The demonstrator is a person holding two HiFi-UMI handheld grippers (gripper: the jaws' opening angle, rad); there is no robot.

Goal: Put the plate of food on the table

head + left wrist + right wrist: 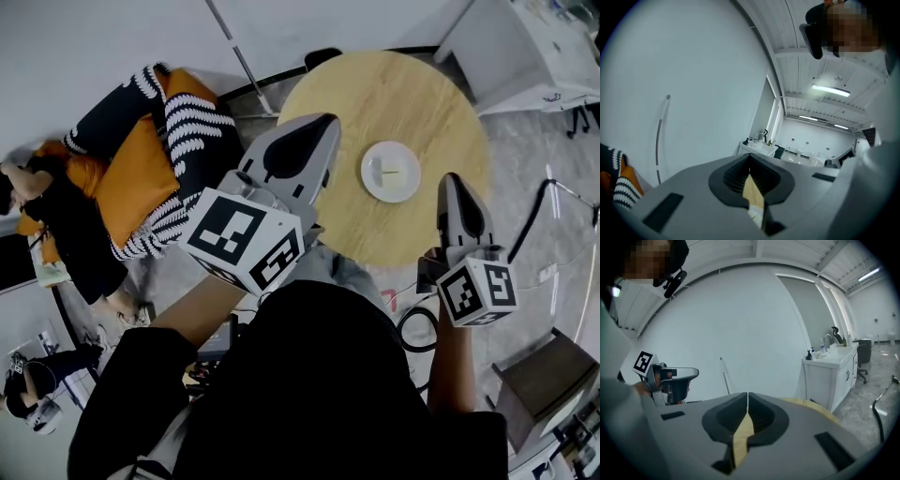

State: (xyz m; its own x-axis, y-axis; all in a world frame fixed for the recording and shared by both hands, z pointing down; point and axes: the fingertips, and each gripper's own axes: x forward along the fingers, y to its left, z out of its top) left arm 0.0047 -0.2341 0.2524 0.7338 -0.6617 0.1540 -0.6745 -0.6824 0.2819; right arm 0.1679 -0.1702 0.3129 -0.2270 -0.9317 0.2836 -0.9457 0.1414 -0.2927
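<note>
A white plate (391, 172) with a small pale piece of food on it rests on the round wooden table (412, 94), a little right of its middle. My left gripper (323, 120) is held high over the table's near left edge, left of the plate, shut and empty. My right gripper (452, 180) hovers at the near right edge, just right of the plate, also shut with nothing in it. In the left gripper view my left gripper (749, 160) points up at the wall and ceiling. In the right gripper view, my right gripper (747, 394) shows only a sliver of table (813, 405).
A person in orange and striped clothes (141, 159) is on the floor left of the table. A white cabinet (525, 47) stands at the back right. Cables (553, 206) trail on the floor at right, and a brown box (544, 375) sits at the lower right.
</note>
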